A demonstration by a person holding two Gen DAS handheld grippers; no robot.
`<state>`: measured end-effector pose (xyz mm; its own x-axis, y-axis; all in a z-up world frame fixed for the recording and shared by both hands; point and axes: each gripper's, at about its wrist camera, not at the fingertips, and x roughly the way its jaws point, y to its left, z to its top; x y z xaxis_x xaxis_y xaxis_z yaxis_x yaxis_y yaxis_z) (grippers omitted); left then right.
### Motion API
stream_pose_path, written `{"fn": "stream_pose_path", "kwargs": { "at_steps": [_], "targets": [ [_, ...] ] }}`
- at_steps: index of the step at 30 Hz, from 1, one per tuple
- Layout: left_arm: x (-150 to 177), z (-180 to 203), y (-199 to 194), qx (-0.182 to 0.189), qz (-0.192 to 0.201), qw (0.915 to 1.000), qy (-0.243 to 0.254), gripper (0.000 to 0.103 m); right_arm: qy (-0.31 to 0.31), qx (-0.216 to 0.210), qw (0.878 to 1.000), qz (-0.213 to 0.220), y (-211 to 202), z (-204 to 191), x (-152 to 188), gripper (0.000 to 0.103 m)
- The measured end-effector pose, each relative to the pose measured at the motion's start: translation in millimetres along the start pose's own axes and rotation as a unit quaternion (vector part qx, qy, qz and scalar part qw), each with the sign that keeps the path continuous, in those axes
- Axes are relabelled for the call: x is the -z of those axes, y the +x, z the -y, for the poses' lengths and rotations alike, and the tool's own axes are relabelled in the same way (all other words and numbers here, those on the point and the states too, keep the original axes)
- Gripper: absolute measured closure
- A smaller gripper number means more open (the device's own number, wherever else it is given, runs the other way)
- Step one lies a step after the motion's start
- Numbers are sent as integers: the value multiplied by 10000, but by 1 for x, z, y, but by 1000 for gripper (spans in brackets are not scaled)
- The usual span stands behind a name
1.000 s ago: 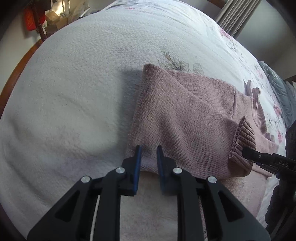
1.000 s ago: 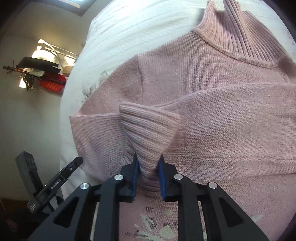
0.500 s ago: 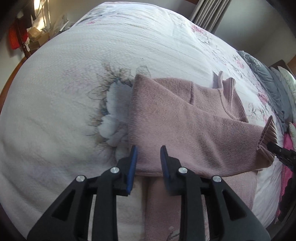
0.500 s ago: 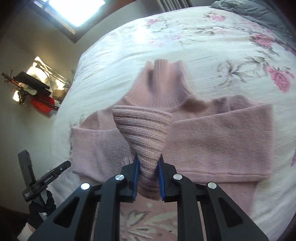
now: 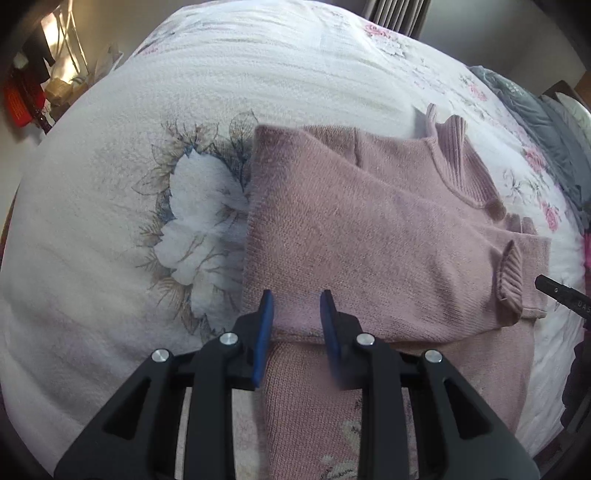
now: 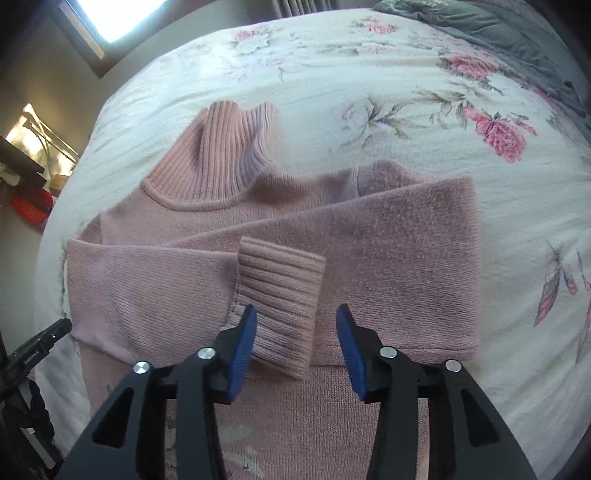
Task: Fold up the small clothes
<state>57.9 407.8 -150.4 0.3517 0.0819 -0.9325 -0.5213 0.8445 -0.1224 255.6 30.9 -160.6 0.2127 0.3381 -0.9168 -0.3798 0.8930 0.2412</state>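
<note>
A pink knitted turtleneck sweater (image 5: 369,229) (image 6: 388,258) lies flat on the floral bedspread (image 5: 147,147), both sleeves folded across its chest. In the right wrist view the ribbed cuff (image 6: 280,291) of the upper sleeve rests on the chest, and my right gripper (image 6: 295,338) stands open over its lower end. In the left wrist view my left gripper (image 5: 295,319) is open just above the folded sleeve's lower edge, with nothing between its fingers. The ribbed collar (image 6: 229,147) points away from me.
A grey blanket (image 5: 543,125) (image 6: 498,33) lies at the far right of the bed. A red object (image 5: 18,99) and clutter sit beyond the bed's left edge. The other gripper's tip shows at each view's edge (image 5: 561,295) (image 6: 37,347).
My right gripper has opened and let go of the sleeve cuff, which now lies flat on the chest. The left gripper has opened wider and pulled back a little.
</note>
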Motion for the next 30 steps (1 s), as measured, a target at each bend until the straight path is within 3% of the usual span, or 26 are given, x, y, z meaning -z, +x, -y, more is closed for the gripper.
{"fn": "stream_pose_path", "kwargs": {
  "at_steps": [2, 6, 8, 11, 13, 15, 18, 20, 23, 28, 30],
  "targets": [
    [-2, 6, -10, 38, 139, 9999, 35, 74, -119, -196, 9997, 74, -8, -8, 1, 55],
    [-7, 30, -4, 182, 97, 9997, 101, 72, -638, -312, 9973, -209, 10, -38, 6, 48],
    [-4, 40, 6, 137, 28, 9997, 220, 72, -786, -91, 9960, -403, 27, -48, 8, 36],
    [1, 52, 26, 90, -192, 9995, 253, 72, -813, 110, 9945, -653, 50, -49, 11, 37],
    [4, 53, 39, 11, -319, 9992, 231, 72, -862, 376, 9925, -780, 60, -41, 13, 60],
    [5, 53, 45, -28, -316, 9992, 251, 70, -678, 327, 9944, -745, 57, -26, 11, 81],
    [5, 49, 46, 35, -312, 9992, 237, 68, -137, 54, 9983, -559, 36, 7, 8, 85],
    [5, 47, 46, 73, -328, 9992, 198, 68, 121, 91, 9987, -480, 21, 30, 11, 84],
    [4, 48, 45, 41, -364, 9991, 202, 68, 420, 251, 9978, -456, 6, 63, 21, 71],
    [-3, 60, 25, 187, -143, 9994, 255, 64, 665, -187, 9971, -332, 0, 89, 22, 53],
    [-6, 70, 26, 200, -131, 9990, 384, 62, 606, -173, 9975, -320, 5, 86, 15, 53]
  ]
}}
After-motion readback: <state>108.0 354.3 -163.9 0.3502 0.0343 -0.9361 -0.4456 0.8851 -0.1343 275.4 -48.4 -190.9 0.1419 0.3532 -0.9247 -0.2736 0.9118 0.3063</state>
